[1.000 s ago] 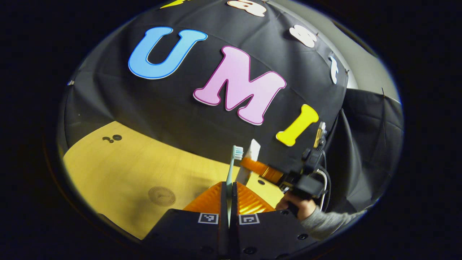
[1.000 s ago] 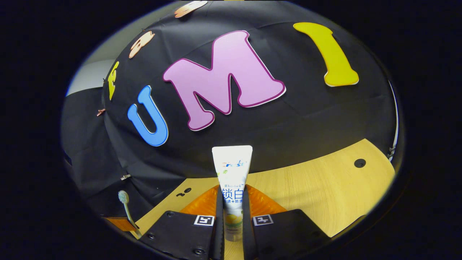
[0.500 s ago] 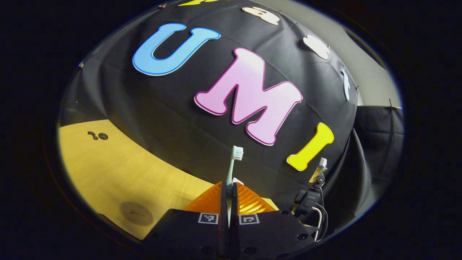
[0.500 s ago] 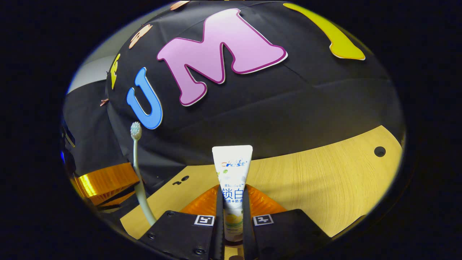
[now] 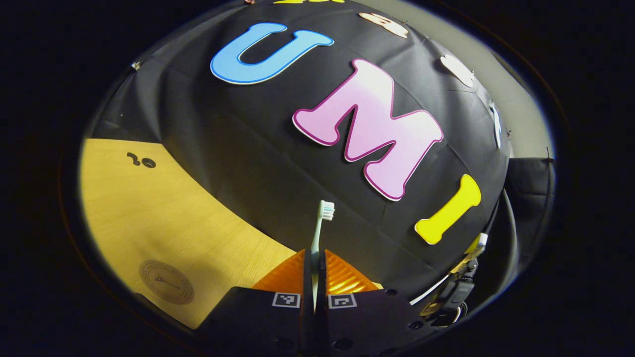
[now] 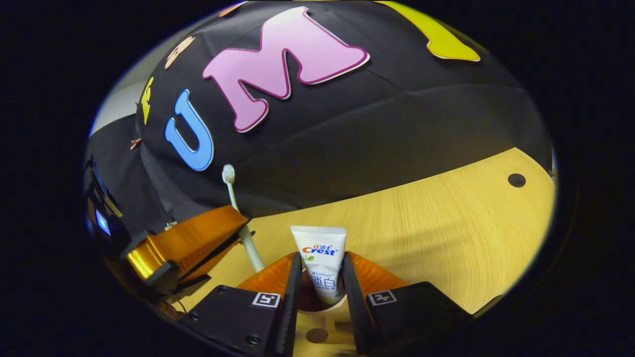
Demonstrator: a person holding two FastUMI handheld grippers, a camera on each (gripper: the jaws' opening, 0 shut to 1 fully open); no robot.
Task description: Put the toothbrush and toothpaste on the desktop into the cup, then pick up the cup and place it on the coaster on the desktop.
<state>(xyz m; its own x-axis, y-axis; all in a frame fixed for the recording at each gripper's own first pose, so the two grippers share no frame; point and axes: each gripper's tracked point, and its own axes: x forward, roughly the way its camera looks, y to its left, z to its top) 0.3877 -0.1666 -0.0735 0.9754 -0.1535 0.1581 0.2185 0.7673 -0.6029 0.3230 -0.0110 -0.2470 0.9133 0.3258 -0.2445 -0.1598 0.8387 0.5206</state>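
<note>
Left tool (image 5: 313,258) pinches an upright pale toothbrush (image 5: 321,223); right tool (image 6: 320,270) loosened around white toothpaste (image 6: 320,258).

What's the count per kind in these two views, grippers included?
toothbrush: 1
toothpaste tube: 1
coaster: 1
grippers: 2, the left gripper and the right gripper
Total: 5
A dark round opening sits below the tube in the right gripper view; I cannot tell what it is, so it is not counted.
</note>
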